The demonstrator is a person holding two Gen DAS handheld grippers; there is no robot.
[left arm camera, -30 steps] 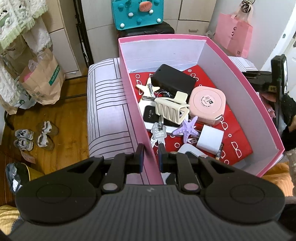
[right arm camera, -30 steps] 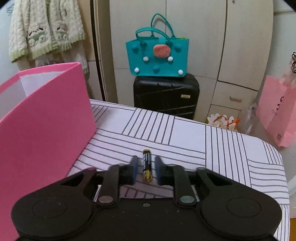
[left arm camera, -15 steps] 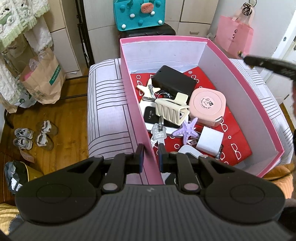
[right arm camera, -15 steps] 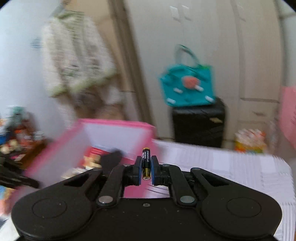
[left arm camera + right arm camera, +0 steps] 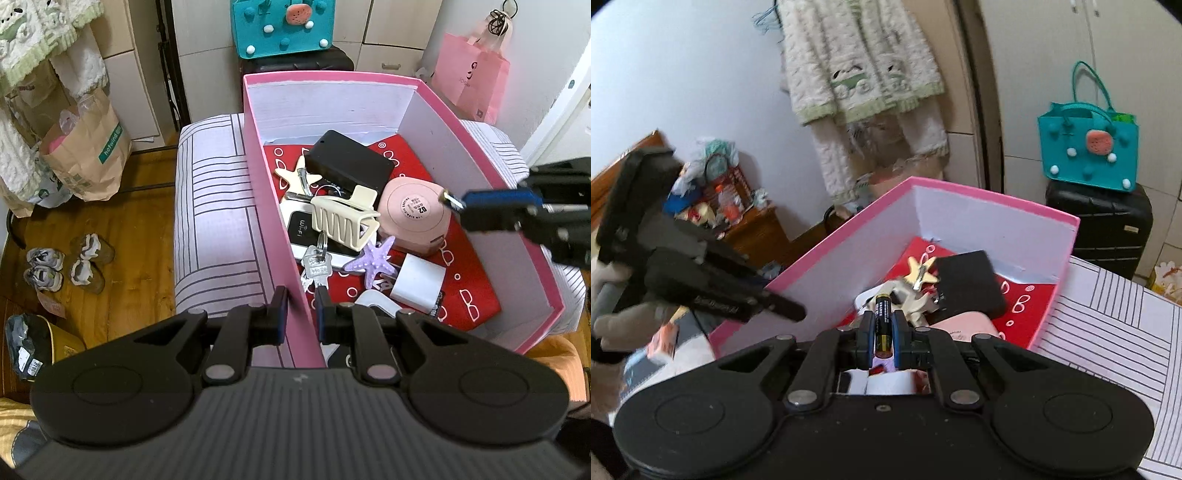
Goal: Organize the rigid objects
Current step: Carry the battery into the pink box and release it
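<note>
A pink box [image 5: 275, 206] with a red lining stands on a striped cushion. My left gripper [image 5: 300, 314] is shut on its near left wall, one finger on each side. In the box lie a black power bank [image 5: 349, 162], a cream hair claw [image 5: 343, 218], a round pink case [image 5: 415, 214], a purple starfish clip [image 5: 373, 260], keys [image 5: 317, 266] and a white charger [image 5: 417, 282]. My right gripper [image 5: 882, 332] is shut on a black and gold battery [image 5: 882, 321]. It hovers over the box's right side, seen in the left wrist view as the right gripper [image 5: 461, 203] above the pink case.
The striped cushion [image 5: 214, 206] reaches left and right of the box. Behind it stand a black suitcase [image 5: 1108, 225] with a teal bag [image 5: 1087, 151] on top and a pink paper bag [image 5: 469, 77]. A brown paper bag [image 5: 85, 155] and shoes [image 5: 66, 262] sit on the wood floor.
The right gripper closed on the battery, lifted it off the striped cushion and swung left over the box's right wall. The left gripper kept its hold on the box.
</note>
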